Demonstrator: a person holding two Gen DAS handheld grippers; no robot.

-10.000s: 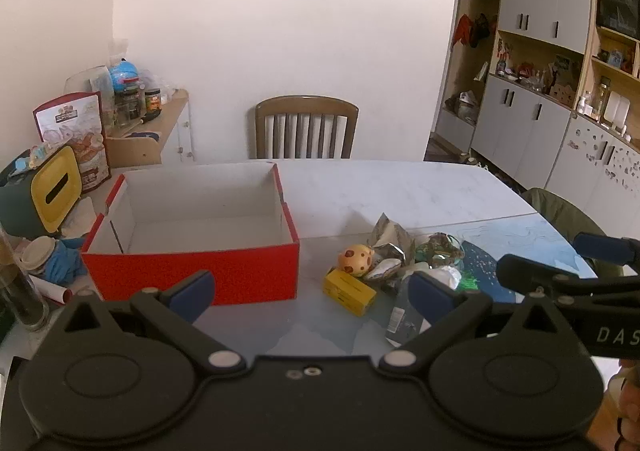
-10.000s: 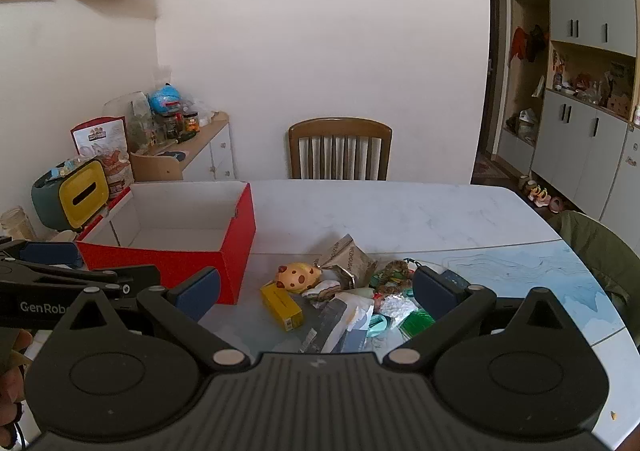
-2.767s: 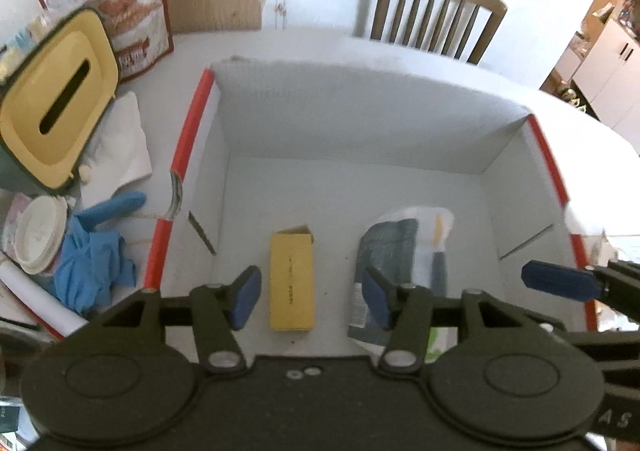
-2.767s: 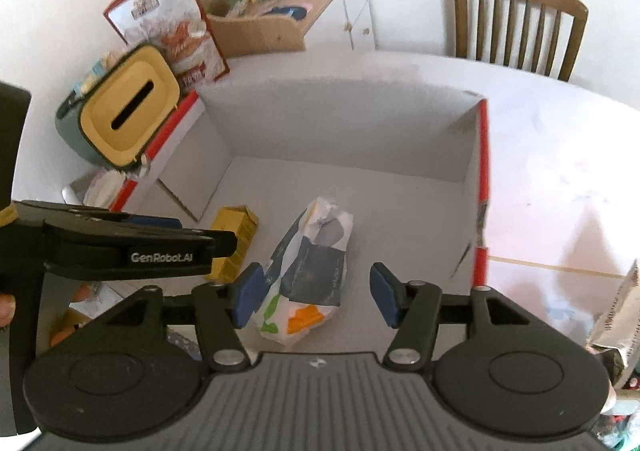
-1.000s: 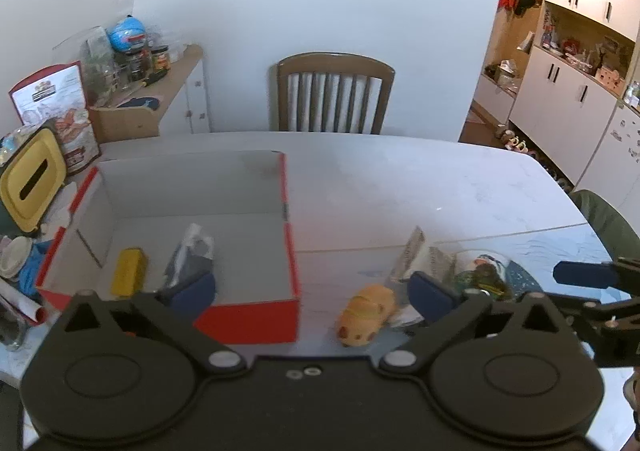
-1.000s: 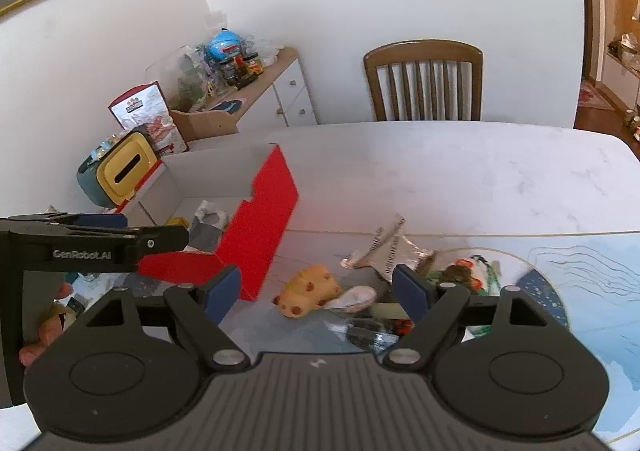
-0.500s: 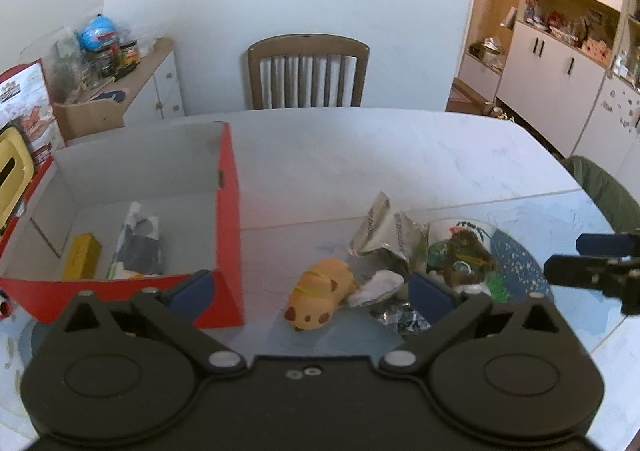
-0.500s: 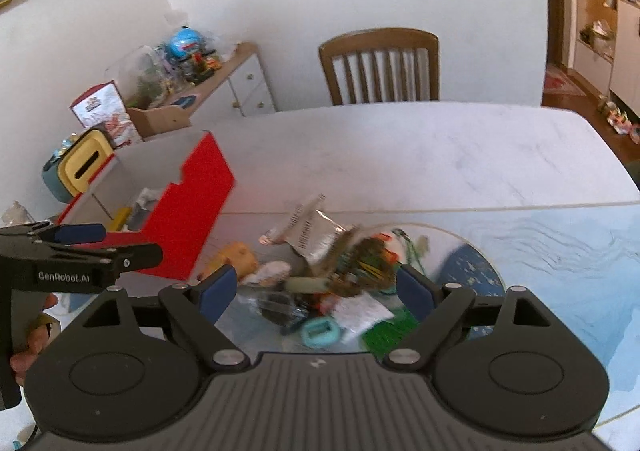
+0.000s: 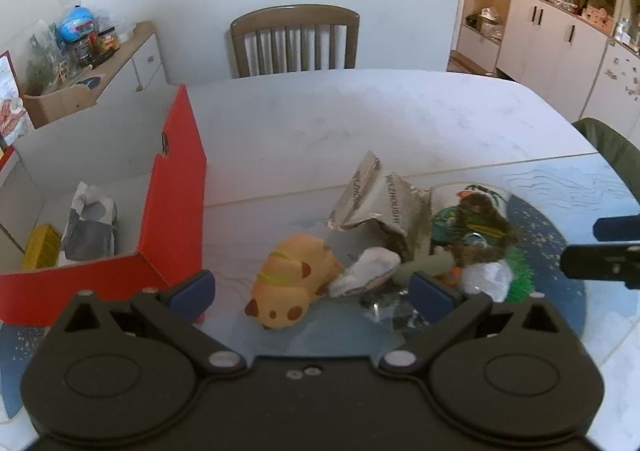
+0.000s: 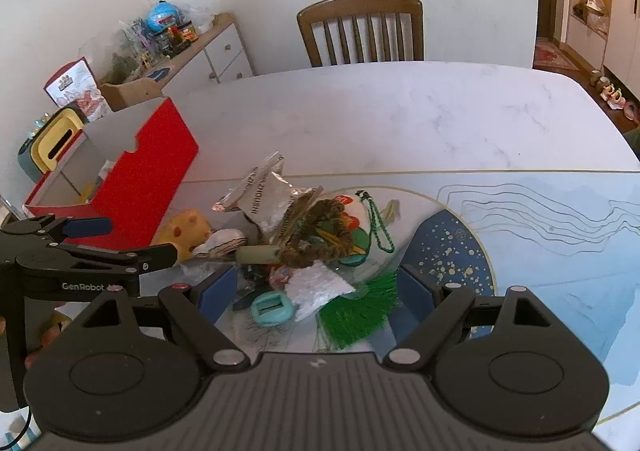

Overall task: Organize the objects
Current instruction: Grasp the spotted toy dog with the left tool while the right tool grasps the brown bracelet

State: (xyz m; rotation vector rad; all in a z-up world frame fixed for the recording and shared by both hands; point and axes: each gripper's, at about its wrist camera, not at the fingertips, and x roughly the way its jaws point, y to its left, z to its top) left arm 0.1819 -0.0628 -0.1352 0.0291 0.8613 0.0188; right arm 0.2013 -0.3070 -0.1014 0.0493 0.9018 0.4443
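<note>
Between the left gripper point(image 9: 311, 287) fingers, near edge of the table point(image 9: 360, 107): yellow spotted squishy toy point(image 9: 294, 279), lying on its side, brown patches, yellow band round the neck. Just right of it sits a mixed pile: crumpled silver foil packet point(image 9: 384, 207), white shell-like piece point(image 9: 366, 271), brown braided cord point(image 10: 320, 235), green tassel point(image 10: 360, 311), teal round clip point(image 10: 274, 307), green bead string point(image 10: 378, 223). A few items under the cord are too blurred to identify.

Red box point(image 9: 176, 195) stands to the left, white inside, already holding a yellow carton point(image 9: 42, 257) and a grey-white pouch point(image 9: 90, 227).

Versus half a second ago: both cameras have moved lower and closer. Toy now fills more of the left view and is centred in the jaw gap; box has slid toward the left edge. Pile has shifted from ahead of the right gripper point(image 10: 316, 293) to directly between its fingers.

Left gripper: jaws spread wide, nothing held, toy just beyond the tips. Right gripper: also spread wide and empty, teal clip and tassel lying between the pads, not pinched.
</note>
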